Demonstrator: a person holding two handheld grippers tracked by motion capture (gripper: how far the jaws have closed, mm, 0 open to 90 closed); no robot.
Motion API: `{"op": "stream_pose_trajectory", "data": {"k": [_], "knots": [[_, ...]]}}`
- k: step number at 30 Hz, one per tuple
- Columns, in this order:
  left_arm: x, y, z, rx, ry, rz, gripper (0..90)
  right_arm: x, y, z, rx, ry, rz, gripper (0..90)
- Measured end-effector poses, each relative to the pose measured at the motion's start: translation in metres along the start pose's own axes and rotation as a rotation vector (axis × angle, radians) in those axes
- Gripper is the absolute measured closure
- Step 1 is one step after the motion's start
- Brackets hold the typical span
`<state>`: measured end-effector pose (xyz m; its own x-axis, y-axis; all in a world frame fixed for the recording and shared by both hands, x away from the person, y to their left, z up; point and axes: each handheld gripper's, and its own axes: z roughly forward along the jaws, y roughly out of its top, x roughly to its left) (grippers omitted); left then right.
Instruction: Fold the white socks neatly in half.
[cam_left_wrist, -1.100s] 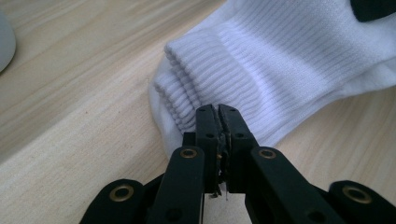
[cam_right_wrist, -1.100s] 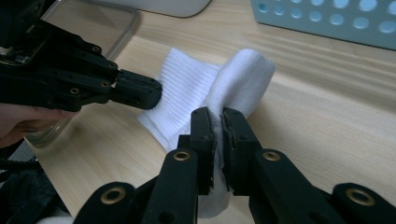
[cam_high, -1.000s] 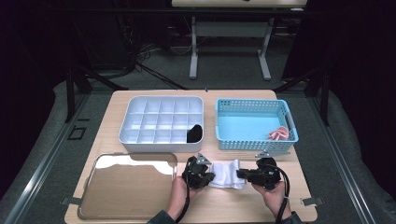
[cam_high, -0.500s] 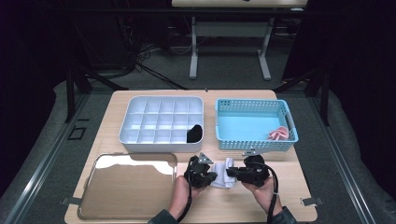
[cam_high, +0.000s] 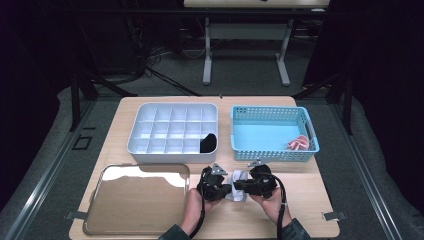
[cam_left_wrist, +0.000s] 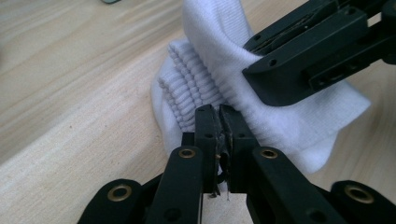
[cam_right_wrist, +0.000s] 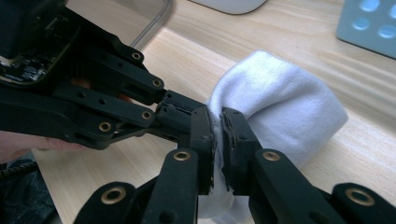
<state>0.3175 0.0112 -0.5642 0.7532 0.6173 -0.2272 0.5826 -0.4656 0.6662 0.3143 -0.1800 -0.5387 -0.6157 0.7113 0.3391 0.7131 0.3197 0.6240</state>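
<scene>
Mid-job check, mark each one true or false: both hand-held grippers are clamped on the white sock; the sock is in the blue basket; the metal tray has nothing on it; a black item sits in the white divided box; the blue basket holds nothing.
1. Both the left hand-held gripper and the right hand-held gripper are clamped on the white sock: true.
2. The sock is in the blue basket: false, it is on the table between the grippers.
3. The metal tray has nothing on it: true.
4. A black item sits in the white divided box: true.
5. The blue basket holds nothing: false, a pink item lies in it.
</scene>
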Motion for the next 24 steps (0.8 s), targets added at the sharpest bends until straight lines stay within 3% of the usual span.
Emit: {"op": "stream_pose_trajectory", "data": {"k": [8,14,24], "knots": [[0.004,-0.001,-0.016,-0.008,0.025,0.003,81.8,-0.002,-0.002,-0.002,-0.008,-0.001,0.009,83.7],[0.008,-0.006,-0.005,0.034,0.033,-0.007,83.8,-0.001,-0.001,-0.003,-0.005,-0.002,0.001,83.7],[0.007,-0.009,0.003,0.018,0.014,-0.030,86.8,0.003,0.003,0.002,0.001,-0.008,-0.013,83.6]]}}
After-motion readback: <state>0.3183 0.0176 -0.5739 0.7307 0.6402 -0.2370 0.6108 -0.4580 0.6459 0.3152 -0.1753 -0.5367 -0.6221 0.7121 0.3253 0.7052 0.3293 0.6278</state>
